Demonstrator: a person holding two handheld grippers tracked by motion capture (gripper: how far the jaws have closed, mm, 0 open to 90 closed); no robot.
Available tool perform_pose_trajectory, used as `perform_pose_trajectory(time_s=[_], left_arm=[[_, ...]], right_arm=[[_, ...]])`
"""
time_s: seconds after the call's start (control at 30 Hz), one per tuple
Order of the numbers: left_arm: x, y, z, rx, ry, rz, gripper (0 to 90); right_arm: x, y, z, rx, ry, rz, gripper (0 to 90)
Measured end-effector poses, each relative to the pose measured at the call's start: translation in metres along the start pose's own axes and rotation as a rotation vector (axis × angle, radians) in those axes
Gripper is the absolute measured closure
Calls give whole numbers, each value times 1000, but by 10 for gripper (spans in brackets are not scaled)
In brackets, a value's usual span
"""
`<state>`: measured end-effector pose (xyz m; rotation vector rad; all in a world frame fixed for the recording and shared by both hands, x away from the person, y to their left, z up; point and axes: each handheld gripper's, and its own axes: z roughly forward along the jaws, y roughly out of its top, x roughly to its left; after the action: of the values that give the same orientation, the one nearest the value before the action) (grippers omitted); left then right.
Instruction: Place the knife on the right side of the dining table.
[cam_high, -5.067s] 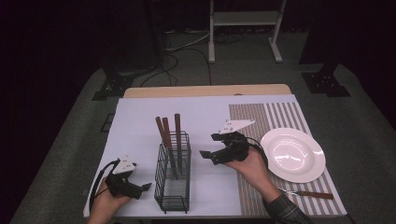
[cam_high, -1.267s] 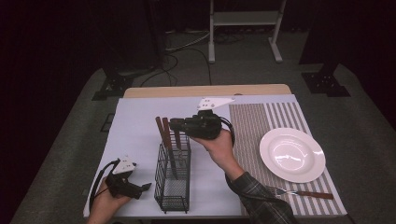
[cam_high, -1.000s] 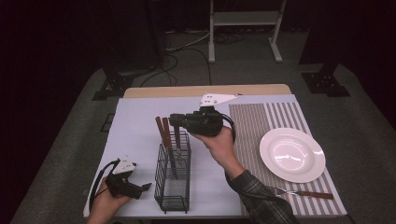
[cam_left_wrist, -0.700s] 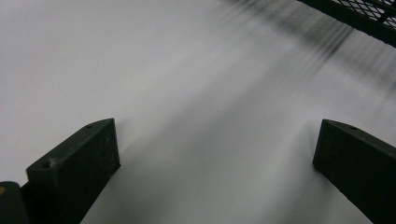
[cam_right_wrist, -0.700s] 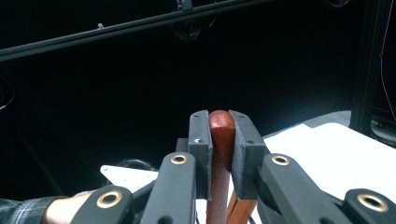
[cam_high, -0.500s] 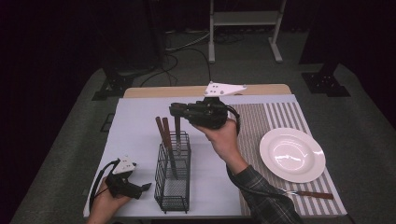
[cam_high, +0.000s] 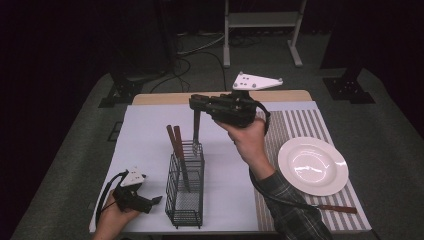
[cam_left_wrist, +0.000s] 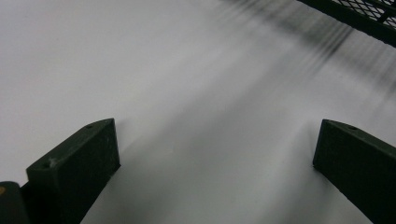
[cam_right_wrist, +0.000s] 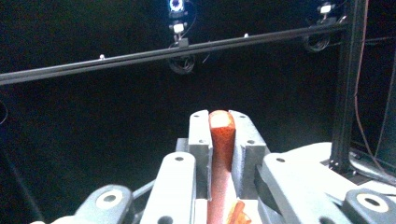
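My right gripper (cam_high: 197, 103) is held high over the table's middle, shut on the red-brown wooden handle (cam_right_wrist: 222, 135) of a utensil (cam_high: 195, 131). The utensil's dark metal end hangs straight down, with its tip at the top rim of the black wire basket (cam_high: 185, 200). Two more wooden-handled utensils (cam_high: 175, 142) lean in the basket's far end. My left gripper (cam_high: 156, 200) rests on the white table cover at the near left, just left of the basket, open with nothing between its jaws. The basket's edge (cam_left_wrist: 355, 18) shows at the upper right of the left gripper view.
A white plate (cam_high: 312, 165) sits on the striped placemat (cam_high: 300, 127) at the right. A wooden-handled knife (cam_high: 335, 207) lies in front of the plate near the table's front edge. A metal stand (cam_high: 260, 20) rises beyond the table's far edge.
My right gripper reached from beside the plate to the basket, closed on one utensil's handle and has lifted it up and away. The left gripper stayed put.
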<state>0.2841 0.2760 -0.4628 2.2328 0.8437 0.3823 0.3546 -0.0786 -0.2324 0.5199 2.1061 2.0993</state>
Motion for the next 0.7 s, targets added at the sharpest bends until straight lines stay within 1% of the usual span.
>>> perform_pose_trajectory(time_s=[0.1,0.13,0.17,0.2,0.27,0.3,0.33,0.37,0.4,0.43,0.5,0.53,0.57,0.6,0.63,0.67,0.7], left_arm=[[0,0,0,0,0,1,0],[0,0,0,0,0,0,0],[0,0,0,0,0,0,0],[0,0,0,0,1,0,0],[0,0,0,0,1,1,0],[0,0,0,0,0,-1,0],[0,0,0,0,0,0,0],[0,0,0,0,0,0,0],[0,0,0,0,0,0,0],[0,0,0,0,0,0,0],[0,0,0,0,0,-1,0],[0,0,0,0,0,-1,0],[0,0,0,0,0,-1,0],[0,0,0,0,0,-1,0],[0,0,0,0,0,-1,0],[0,0,0,0,0,-1,0],[0,0,0,0,0,-2,0]], right_arm=[[-2,3,-5,-9,-12,-7,800],[-3,6,-11,-13,-26,-5,800],[-3,6,-11,-13,-26,-5,800],[-6,8,-17,-17,-40,-9,800],[-6,9,-20,-18,-49,-3,800],[-8,9,-23,-17,-59,-12,800],[-11,10,-29,-20,-75,-9,800],[-11,10,-29,-20,-75,-9,800],[-13,10,-32,-18,-85,-19,800],[-16,10,-39,-18,-106,-23,800],[-19,9,-44,-16,-125,-19,800],[-19,9,-44,-16,-125,-19,800],[-23,7,-50,-12,-148,-17,800],[-24,6,-53,-11,-160,-16,799],[-24,6,-53,-11,-160,-16,799],[-29,3,-59,-6,-183,-17,800],[-29,3,-59,-6,-183,-17,800]])
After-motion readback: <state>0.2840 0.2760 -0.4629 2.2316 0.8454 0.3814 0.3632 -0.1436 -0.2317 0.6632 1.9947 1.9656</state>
